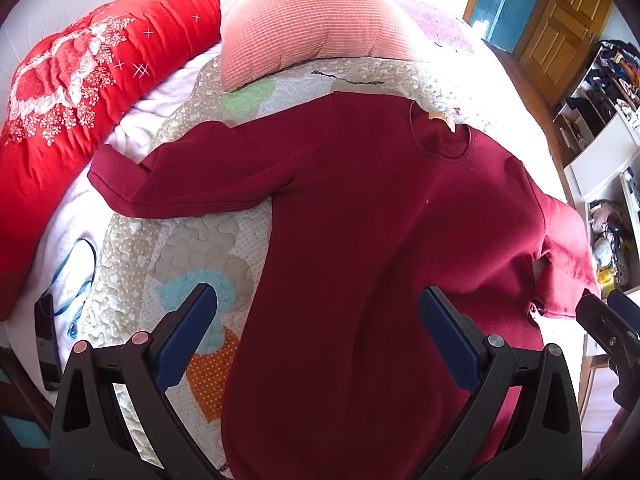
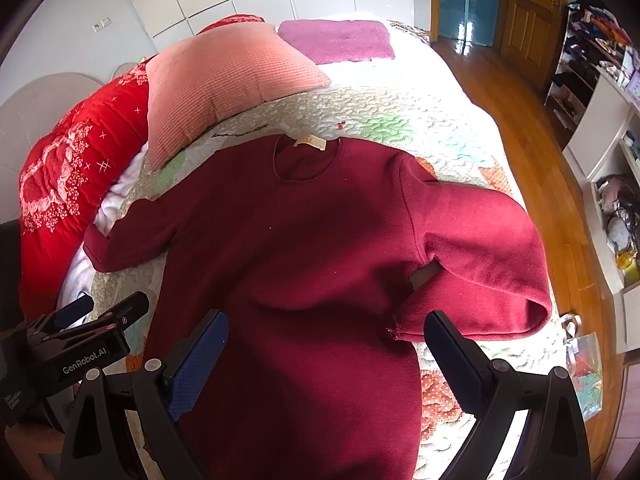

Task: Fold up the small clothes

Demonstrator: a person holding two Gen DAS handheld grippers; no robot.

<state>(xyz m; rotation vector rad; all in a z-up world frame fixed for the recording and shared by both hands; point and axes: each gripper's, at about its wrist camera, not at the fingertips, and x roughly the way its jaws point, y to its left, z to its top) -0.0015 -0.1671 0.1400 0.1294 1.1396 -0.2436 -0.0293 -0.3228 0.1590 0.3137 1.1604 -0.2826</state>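
A dark red long-sleeved top (image 1: 360, 208) lies flat on the quilted bed cover, collar and tan label at the far end. It also shows in the right wrist view (image 2: 304, 248). Its left sleeve (image 1: 168, 184) stretches out sideways. Its right sleeve (image 2: 480, 264) is bent back toward the body near the bed edge. My left gripper (image 1: 316, 312) is open above the top's lower body, holding nothing. My right gripper (image 2: 326, 336) is open above the lower body, its right finger (image 2: 452, 344) close to the folded sleeve's cuff. The left gripper (image 2: 96, 312) shows at the left of the right wrist view.
A pink ribbed pillow (image 2: 224, 80) and a red floral duvet (image 1: 68, 112) lie beyond the top. A purple mat (image 2: 340, 40) lies farther back. A black phone with a blue cord (image 1: 48, 344) lies at the left. Wooden floor (image 2: 532, 152) and cluttered shelves (image 2: 600, 80) are on the right.
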